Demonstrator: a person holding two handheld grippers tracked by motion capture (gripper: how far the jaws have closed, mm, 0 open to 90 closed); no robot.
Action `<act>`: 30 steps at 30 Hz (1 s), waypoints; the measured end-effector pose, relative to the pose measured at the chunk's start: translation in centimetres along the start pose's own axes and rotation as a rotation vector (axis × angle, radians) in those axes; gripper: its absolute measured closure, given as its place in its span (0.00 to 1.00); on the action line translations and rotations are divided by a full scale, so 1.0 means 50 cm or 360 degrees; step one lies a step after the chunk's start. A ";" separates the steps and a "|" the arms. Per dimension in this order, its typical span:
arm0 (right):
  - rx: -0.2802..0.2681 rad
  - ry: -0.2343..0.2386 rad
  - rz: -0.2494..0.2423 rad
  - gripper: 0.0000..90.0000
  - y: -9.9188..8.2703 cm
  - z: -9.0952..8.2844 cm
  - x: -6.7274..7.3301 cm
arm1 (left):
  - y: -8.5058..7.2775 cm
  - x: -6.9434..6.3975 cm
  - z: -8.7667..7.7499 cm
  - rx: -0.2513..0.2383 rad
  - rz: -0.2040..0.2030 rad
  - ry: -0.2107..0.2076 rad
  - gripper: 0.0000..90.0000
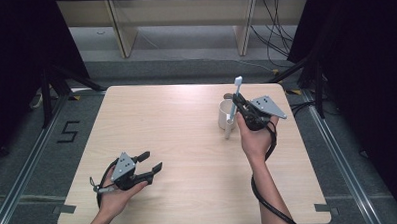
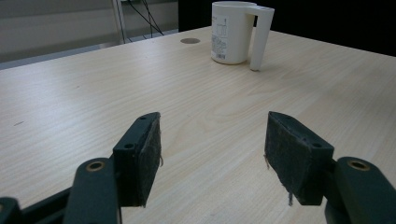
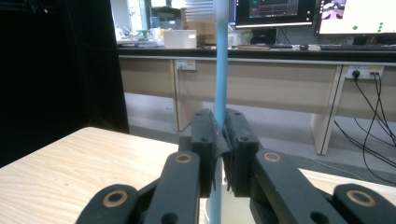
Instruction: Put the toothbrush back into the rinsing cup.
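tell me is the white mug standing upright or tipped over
Upright. The white mug stands on its base on the table with its rim on top and its handle running down one side.

The person's left hand (image 1: pixel 117 195) cradles the black two-jaw left gripper (image 1: pixel 151 161) low, palm up, its jaws spread wide with nothing between. The right hand (image 1: pixel 256 135) holds the black right gripper (image 1: pixel 234 99) raised, jaws clamped together, forearm stretched forward.
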State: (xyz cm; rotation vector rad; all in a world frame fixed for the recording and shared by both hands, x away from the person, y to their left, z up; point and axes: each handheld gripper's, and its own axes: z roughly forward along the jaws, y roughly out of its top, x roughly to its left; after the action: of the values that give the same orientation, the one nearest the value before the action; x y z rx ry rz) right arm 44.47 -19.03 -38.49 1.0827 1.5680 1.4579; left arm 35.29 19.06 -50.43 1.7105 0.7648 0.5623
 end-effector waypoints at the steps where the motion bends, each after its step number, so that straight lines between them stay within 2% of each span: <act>1: 0.0001 0.0000 0.0005 0.94 0.000 0.000 0.001 | 0.000 0.000 0.000 0.0000 0.0000 0.0000 0.40; 3: 0.0002 0.0007 -0.0003 0.94 0.000 0.001 0.001 | 0.000 0.000 0.001 -0.0003 0.0000 0.0000 0.40; 6: 0.0002 0.0006 0.0026 0.93 -0.003 0.002 0.003 | 0.000 0.000 0.000 0.0001 0.0001 0.0000 0.40; 14: 0.0017 0.0002 0.0012 0.93 -0.013 0.006 0.001 | 0.000 0.000 0.000 -0.0001 -0.0001 0.0000 0.40; 15: 0.0031 -0.0010 0.0038 0.93 -0.014 0.005 0.002 | 0.000 0.000 0.000 0.0000 -0.0001 0.0000 0.40; 16: 0.0024 0.0009 0.0033 0.93 -0.016 0.008 0.001 | 0.000 0.000 0.000 -0.0001 -0.0001 0.0001 0.40; 17: 0.0031 -0.0002 0.0014 0.93 -0.016 0.006 0.000 | -0.001 0.000 0.001 -0.0002 -0.0001 0.0000 0.40; 18: 0.0031 0.0005 0.0040 0.94 -0.018 0.008 0.002 | -0.001 0.000 0.001 -0.0003 -0.0002 0.0001 0.40; 21: 0.0041 -0.0006 0.0019 0.94 -0.020 0.008 -0.001 | -0.001 0.000 0.001 0.0000 -0.0002 -0.0001 0.40; 27: 0.0048 -0.0013 0.0040 0.93 -0.025 0.010 0.003 | -0.001 0.000 0.001 0.0000 0.0000 -0.0002 0.40; 29: 0.0040 0.0011 0.0037 0.93 -0.028 0.013 0.002 | -0.002 0.000 0.004 -0.0018 -0.0003 -0.0013 0.40; 30: 0.0050 -0.0001 0.0044 0.93 -0.029 0.012 0.003 | -0.002 0.000 0.004 -0.0019 -0.0002 -0.0012 0.40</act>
State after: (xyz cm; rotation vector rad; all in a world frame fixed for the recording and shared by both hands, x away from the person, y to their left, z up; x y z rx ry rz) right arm 44.81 -18.66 -39.99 1.1272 1.5860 1.4554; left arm 35.40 18.97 -50.60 1.7002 0.7562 0.5582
